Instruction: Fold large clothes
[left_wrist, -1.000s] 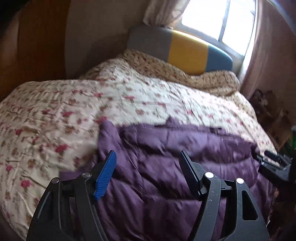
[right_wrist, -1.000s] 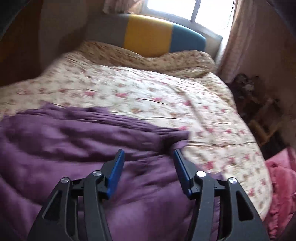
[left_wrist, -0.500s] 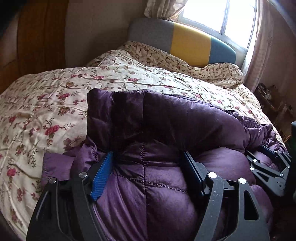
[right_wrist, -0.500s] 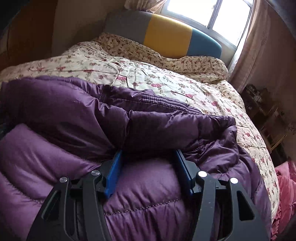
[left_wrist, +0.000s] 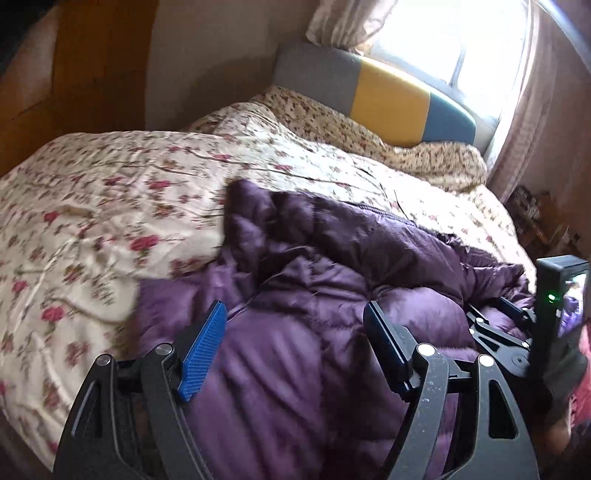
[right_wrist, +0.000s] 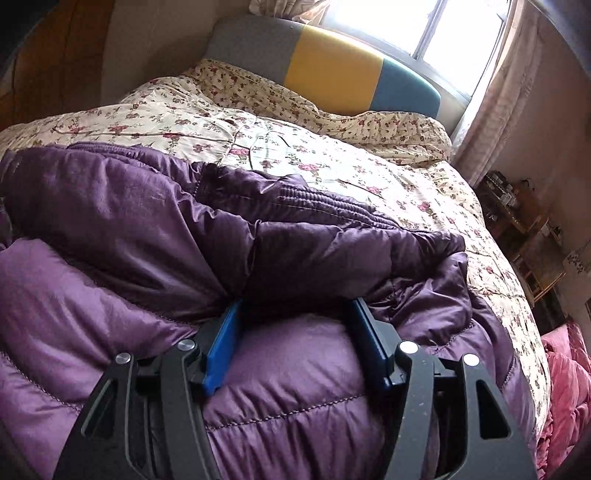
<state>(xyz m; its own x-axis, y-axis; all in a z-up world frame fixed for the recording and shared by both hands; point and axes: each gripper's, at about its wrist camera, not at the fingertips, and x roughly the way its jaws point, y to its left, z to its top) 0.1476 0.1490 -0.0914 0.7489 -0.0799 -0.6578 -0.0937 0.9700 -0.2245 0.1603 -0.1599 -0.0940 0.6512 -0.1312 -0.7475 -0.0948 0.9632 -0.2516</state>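
A large purple puffer jacket (left_wrist: 317, 295) lies folded over on a floral bedspread (left_wrist: 110, 206). It also fills the right wrist view (right_wrist: 155, 229). My left gripper (left_wrist: 295, 325) is open, its blue pads just above the jacket's near part and apart from the fabric. My right gripper (right_wrist: 295, 325) is open, its fingertips pushed in under the folded-over top layer with a puffy panel bulging between the fingers. The right gripper also shows in the left wrist view (left_wrist: 502, 332) at the jacket's right side.
A grey, yellow and blue headboard (right_wrist: 332, 70) stands under a bright window. A pink quilted item (right_wrist: 565, 387) lies off the bed's right edge. Wooden furniture (right_wrist: 524, 221) stands on the right, a wooden panel (left_wrist: 92, 74) on the left.
The left gripper has drawn back and up off the jacket, which has slumped flatter on its left side. The right gripper has stayed almost still under the fold.
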